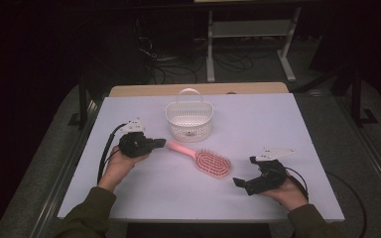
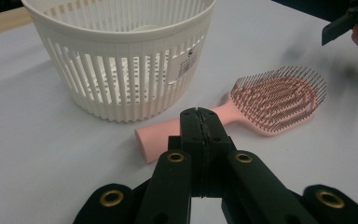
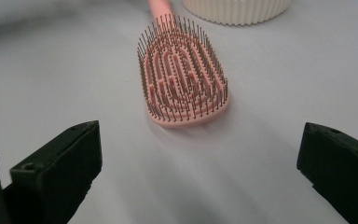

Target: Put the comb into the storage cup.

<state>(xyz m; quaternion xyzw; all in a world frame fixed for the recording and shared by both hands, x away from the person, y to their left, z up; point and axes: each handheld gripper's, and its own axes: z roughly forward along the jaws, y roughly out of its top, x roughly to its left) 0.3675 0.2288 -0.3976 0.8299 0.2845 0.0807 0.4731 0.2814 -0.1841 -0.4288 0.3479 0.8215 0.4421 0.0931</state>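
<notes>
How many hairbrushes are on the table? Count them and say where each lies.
1. The pink hairbrush lies bristles up on the white table, just in front of the white basket, between the two hands.

Matt pink plastic hairbrush [image 1: 206, 159], slatted plastic basket [image 1: 189, 120]

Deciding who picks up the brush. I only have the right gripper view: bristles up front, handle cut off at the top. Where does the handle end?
Observer: The pink hairbrush has its handle end just in front of the left tool, apart from it.
Operator: Left tool open?
Observer: No, its jaws are shut together with nothing between them.
Operator: Anything in the basket?
Observer: The white basket looks empty from the high view, its handle upright.
Operator: And the right tool?
Observer: The right tool is open, short of the bristle end.
</notes>
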